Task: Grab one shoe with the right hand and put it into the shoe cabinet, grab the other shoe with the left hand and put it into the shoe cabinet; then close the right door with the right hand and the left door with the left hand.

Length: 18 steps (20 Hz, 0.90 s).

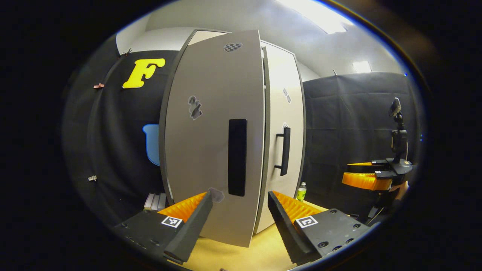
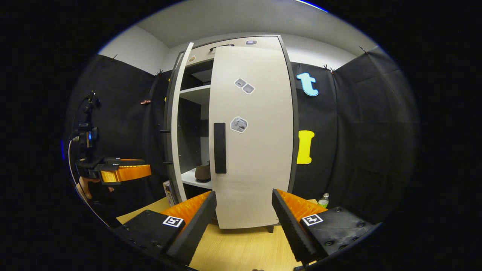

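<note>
Left gripper [image 1: 240,222] has its jaws spread and empty, just short of the left door [image 1: 214,143], which stands ajar with its free edge swung out from the cabinet. Its flat black handle [image 1: 237,157] sits near that edge; the panel looks stiff, light and smooth, so I judge a push on the face near the handle side would swing it easily, while pinching the flat handle might slip. Beyond it in the left gripper view, the right door [image 1: 282,128] appears shut or nearly so, with one bar handle [image 1: 285,151]. A bottle [image 1: 301,191] stands on the floor beside the cabinet, and the right gripper [image 1: 367,177] hangs well off to the side. In the right gripper view, the right gripper [image 2: 244,222] is likewise open and empty, near the right door [image 2: 252,135]. Through the gap beside the left door [image 2: 177,124], one shoe [image 2: 202,172] rests on a shelf [image 2: 194,180]; a second shoe I cannot make out. Two doors, two handles, one bottle [image 2: 324,200].
</note>
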{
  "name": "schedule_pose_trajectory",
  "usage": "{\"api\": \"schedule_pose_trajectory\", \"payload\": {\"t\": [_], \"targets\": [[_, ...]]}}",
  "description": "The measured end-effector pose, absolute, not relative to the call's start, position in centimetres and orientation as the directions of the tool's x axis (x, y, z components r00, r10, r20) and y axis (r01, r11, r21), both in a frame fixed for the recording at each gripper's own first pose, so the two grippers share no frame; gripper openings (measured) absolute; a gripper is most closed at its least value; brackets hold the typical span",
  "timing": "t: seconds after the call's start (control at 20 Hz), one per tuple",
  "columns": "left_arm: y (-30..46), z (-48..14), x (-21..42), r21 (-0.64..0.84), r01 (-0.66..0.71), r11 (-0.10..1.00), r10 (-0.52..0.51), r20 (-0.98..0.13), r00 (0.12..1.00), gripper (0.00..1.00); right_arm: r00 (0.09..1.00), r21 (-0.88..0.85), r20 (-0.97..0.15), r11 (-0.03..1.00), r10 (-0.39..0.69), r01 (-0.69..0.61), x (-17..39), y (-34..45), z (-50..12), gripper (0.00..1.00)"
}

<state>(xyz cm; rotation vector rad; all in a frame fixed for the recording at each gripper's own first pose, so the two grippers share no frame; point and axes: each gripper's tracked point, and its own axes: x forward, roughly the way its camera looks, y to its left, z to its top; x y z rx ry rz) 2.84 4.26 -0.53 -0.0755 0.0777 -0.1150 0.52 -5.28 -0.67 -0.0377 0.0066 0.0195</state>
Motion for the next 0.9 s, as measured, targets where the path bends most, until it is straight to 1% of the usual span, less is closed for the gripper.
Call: {"api": "schedule_pose_trajectory", "payload": {"t": [0.3,0.55,0.9], "targets": [[4.8,-0.4,0.7,-0.12,0.089,0.989,-0.098,-0.075,0.992,0.94,0.999,-0.044,-0.007,0.998,0.042,-0.042,0.3,-4.4,-1.1,0.98],[4.5,-0.8,0.6,-0.108,0.083,0.991,-0.094,-0.097,0.991,0.94,0.998,-0.035,0.002,0.998,0.057,-0.056,-0.2,-3.8,-0.9,0.98],[3.8,0.4,0.2,-0.105,0.078,0.991,-0.085,-0.064,0.994,0.94,0.997,-0.027,0.003,0.997,0.076,-0.076,0.8,-4.3,-0.9,0.98]]}}
